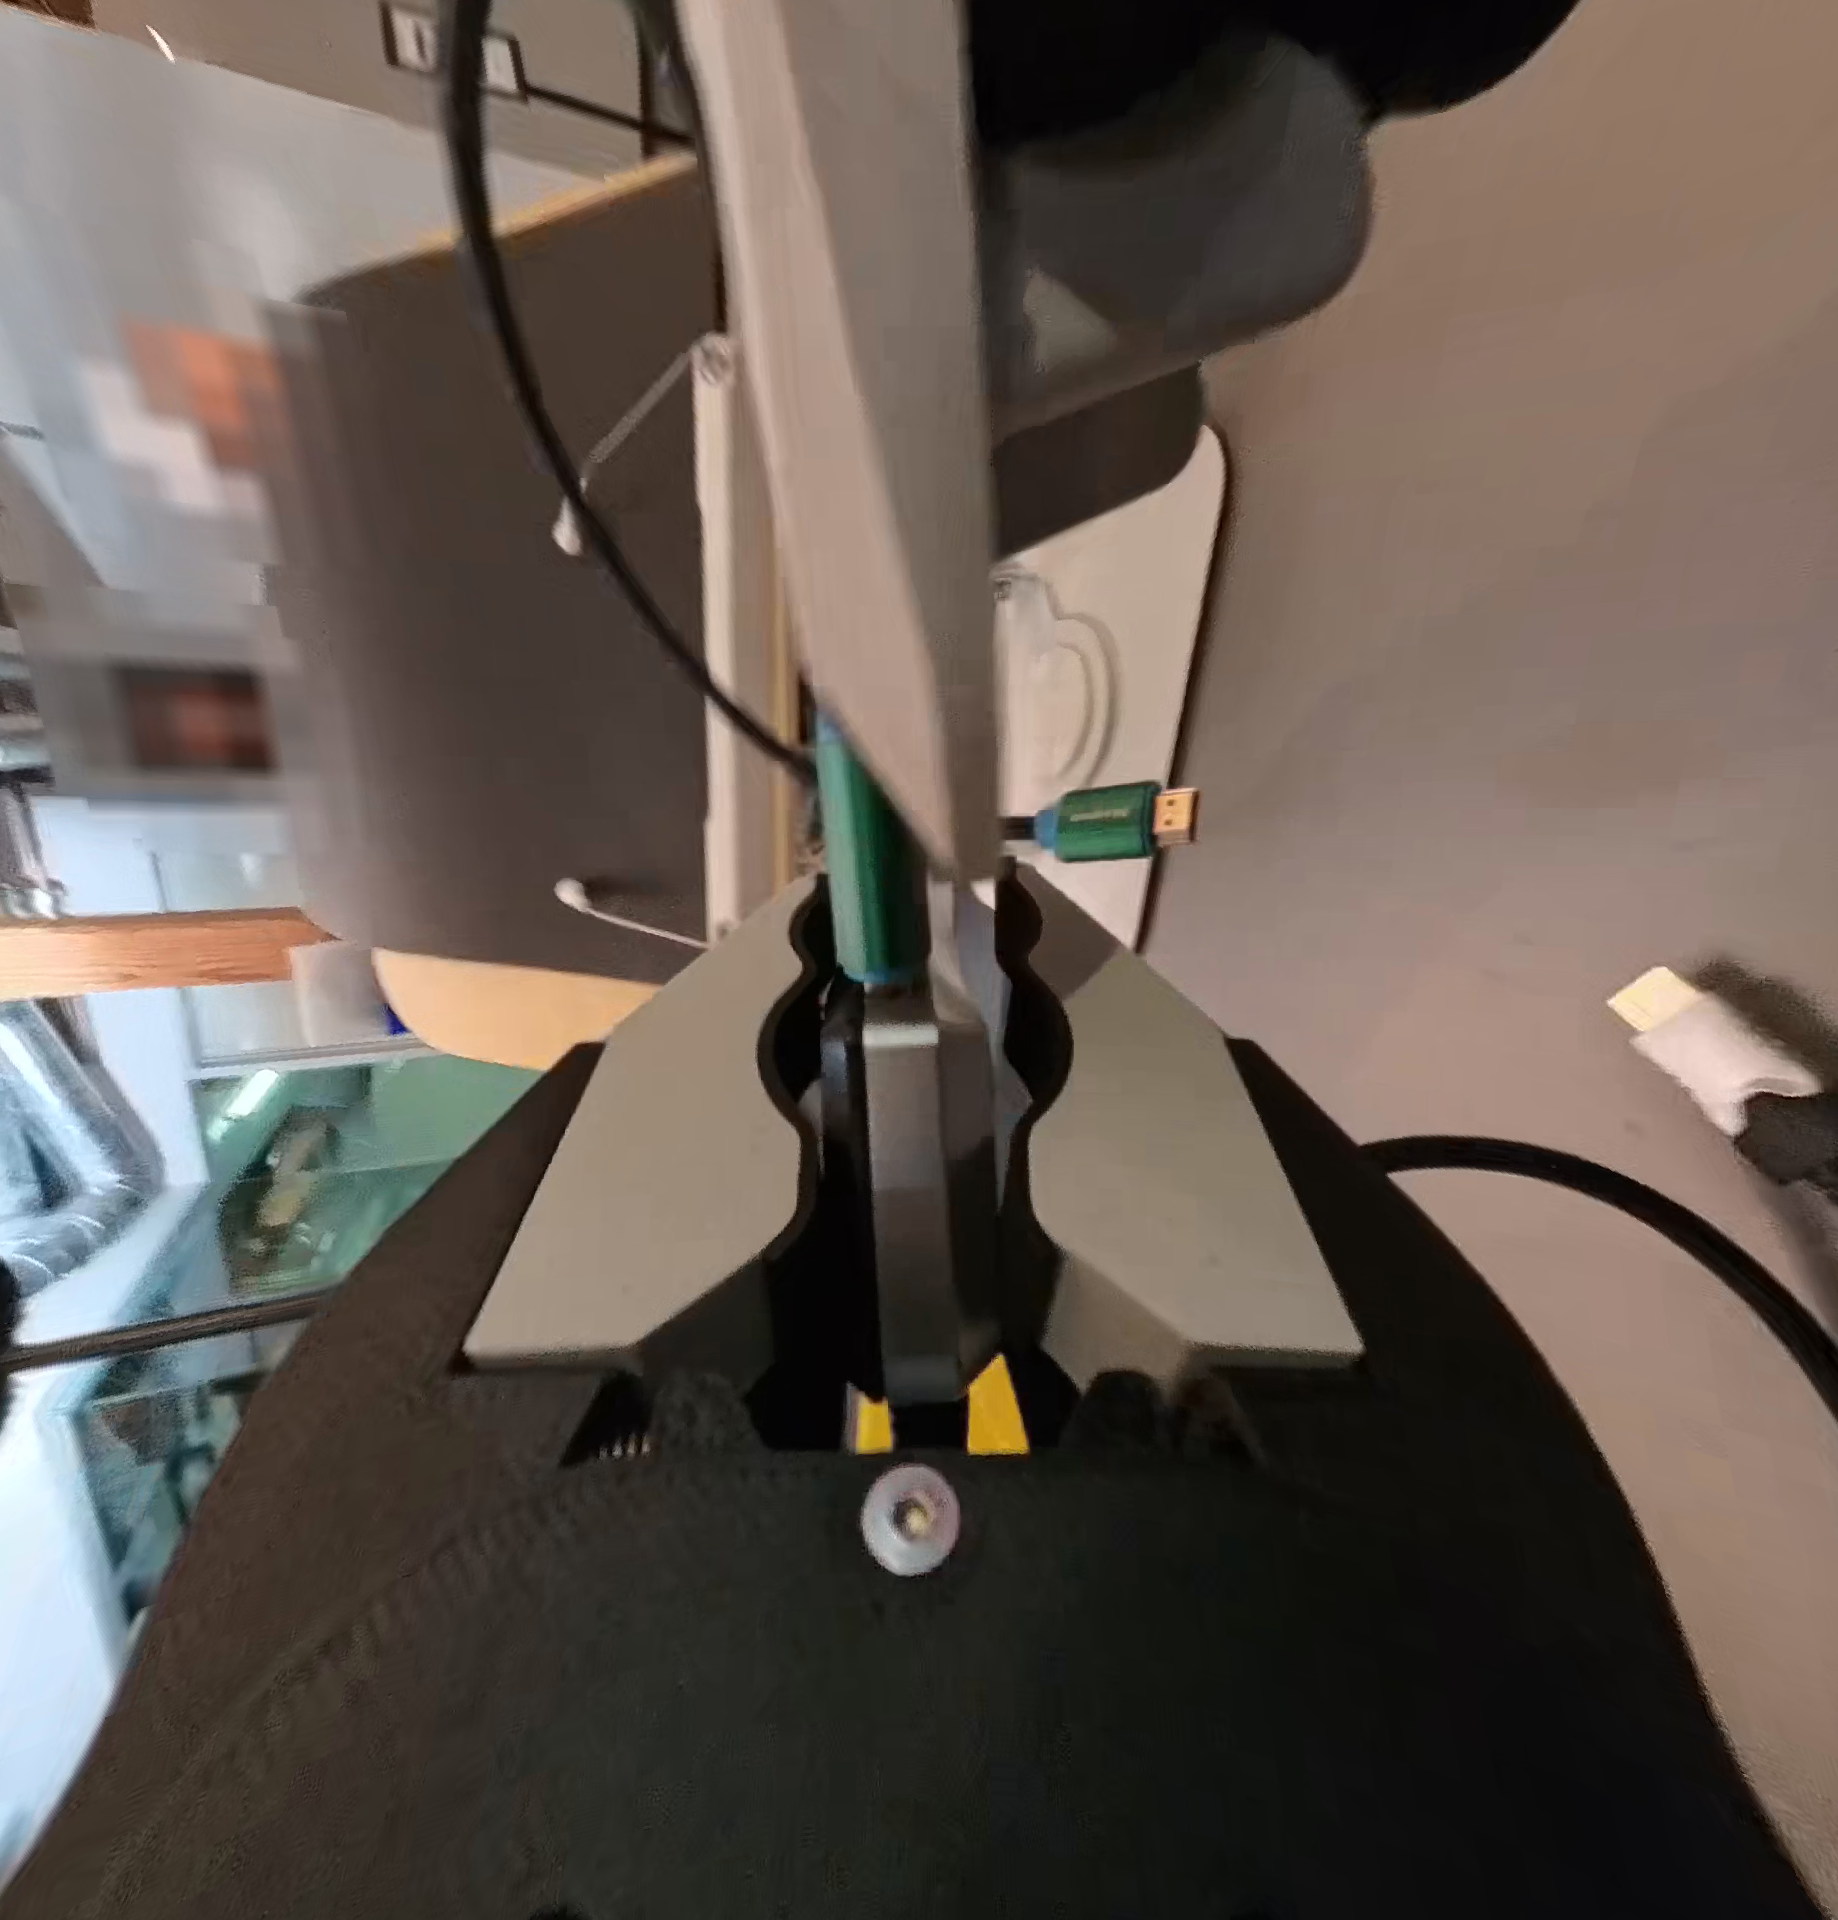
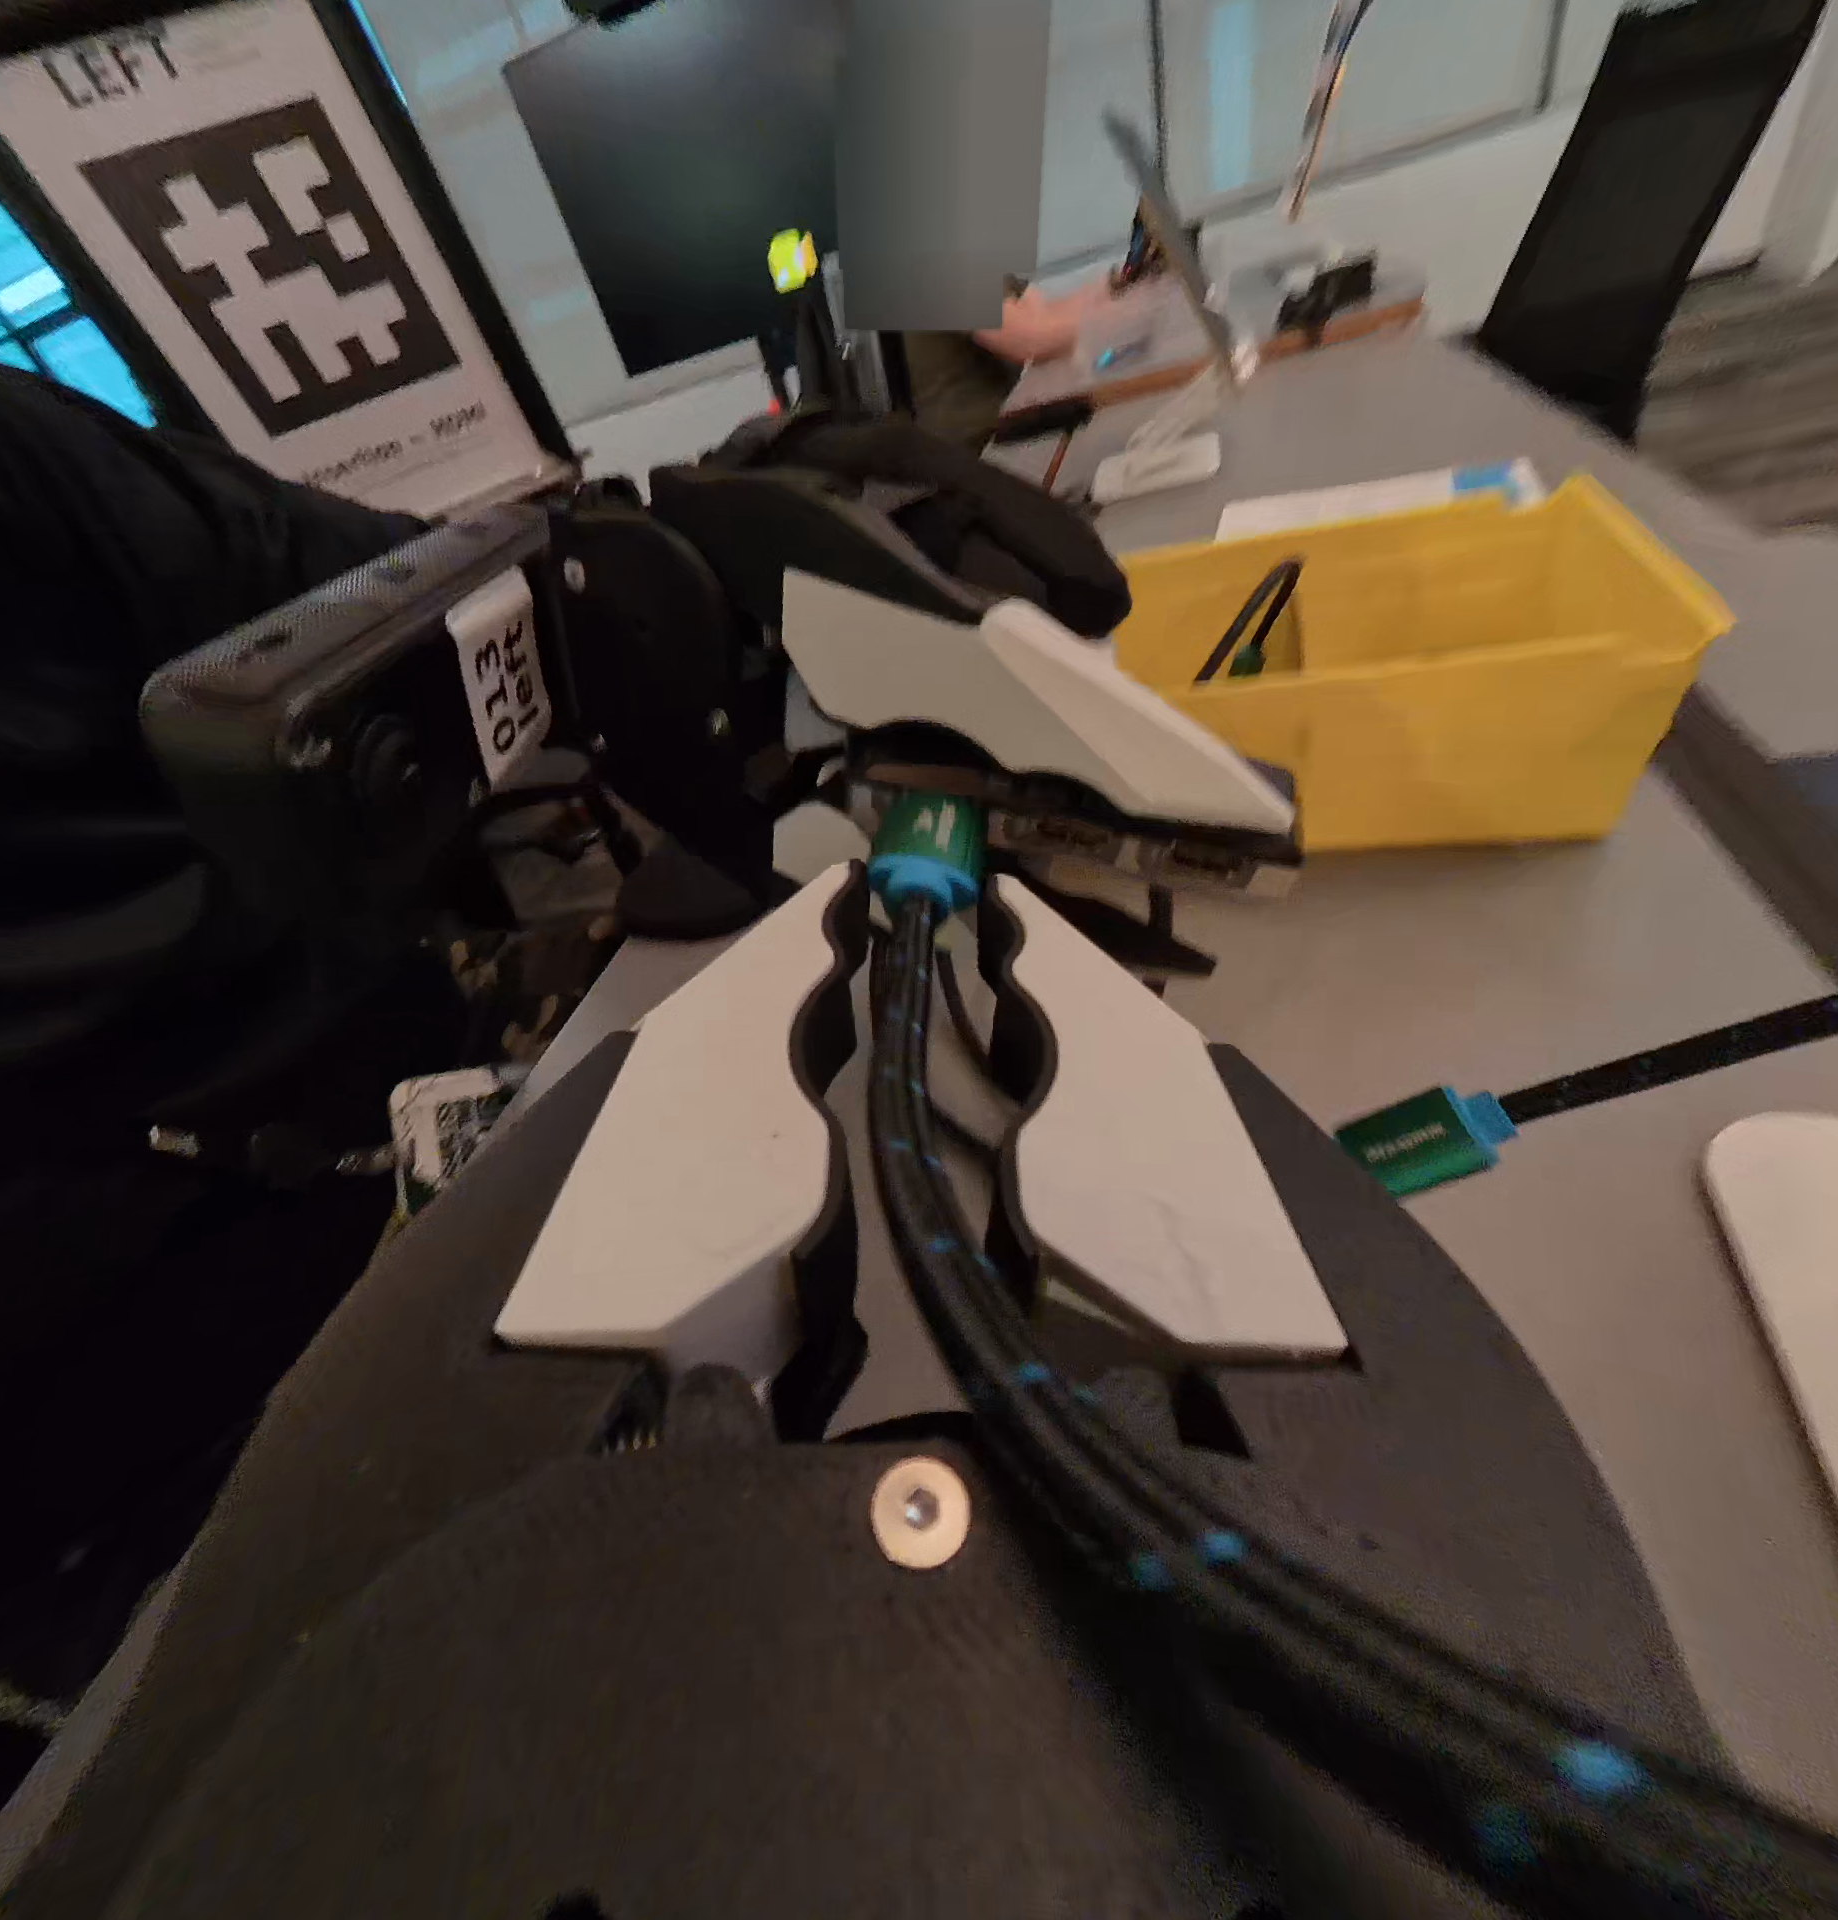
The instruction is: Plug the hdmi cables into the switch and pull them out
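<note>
Nearest, the braided cable (image 2: 925, 1122) runs between the parted, empty fingers of the right gripper (image 2: 920, 894); its green plug (image 2: 930, 831) sits in the switch (image 2: 1081, 826), clamped by the left gripper (image 1: 910, 914). A skewed pull could twist the switch loose.

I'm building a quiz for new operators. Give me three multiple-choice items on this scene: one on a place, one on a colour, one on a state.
1. Where is the switch?
A in the bin
B held in the left gripper
C lying flat on a chair

2. The bin is:
A yellow
B red
C blue

3. The green plug just ahead of the right gripper is:
A lying loose
B plugged into the switch
C hanging from a shelf

Key: B, the gripper's jaws clamp it; A, its walls are plainly yellow; B, its front end sits in the switch's port.
</note>
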A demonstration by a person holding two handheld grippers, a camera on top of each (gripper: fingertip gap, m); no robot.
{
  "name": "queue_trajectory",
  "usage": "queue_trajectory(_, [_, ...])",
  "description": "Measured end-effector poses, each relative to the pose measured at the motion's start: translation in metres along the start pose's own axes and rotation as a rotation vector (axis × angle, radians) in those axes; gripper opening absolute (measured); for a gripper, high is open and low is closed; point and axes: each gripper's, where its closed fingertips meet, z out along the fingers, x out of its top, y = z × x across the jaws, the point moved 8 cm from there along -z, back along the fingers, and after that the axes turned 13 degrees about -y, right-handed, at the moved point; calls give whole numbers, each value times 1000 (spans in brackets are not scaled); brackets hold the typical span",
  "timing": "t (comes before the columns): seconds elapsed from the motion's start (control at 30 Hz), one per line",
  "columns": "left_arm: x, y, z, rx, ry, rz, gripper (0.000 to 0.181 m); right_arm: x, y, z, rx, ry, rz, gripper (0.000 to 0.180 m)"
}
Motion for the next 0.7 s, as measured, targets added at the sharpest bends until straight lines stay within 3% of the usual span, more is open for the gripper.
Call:
queue_trajectory(0.03, [-5, 5, 3, -4, -16, -15, 29, -7, 6, 1, -15, -37, 20, 26])
queue_trajectory(0.17, [-21, 26, 12, -34, -57, -65, 29, -24, 11, -4, 11, -102, 48, 32])
queue_trajectory(0.27, [-26, 42, 16, -72, -63, -79, 29, -41, 11, -9, -5, -245, 71, 39])
queue_trajectory(0.53, [-24, 102, 32, -230, -82, -65, 30, -58, 11, -52, -113, -325, 113, 35])
queue_trajectory(0.7, [-18, 121, 35, -307, -59, -55, 30, -55, 12, -55, -133, -309, 104, 32])
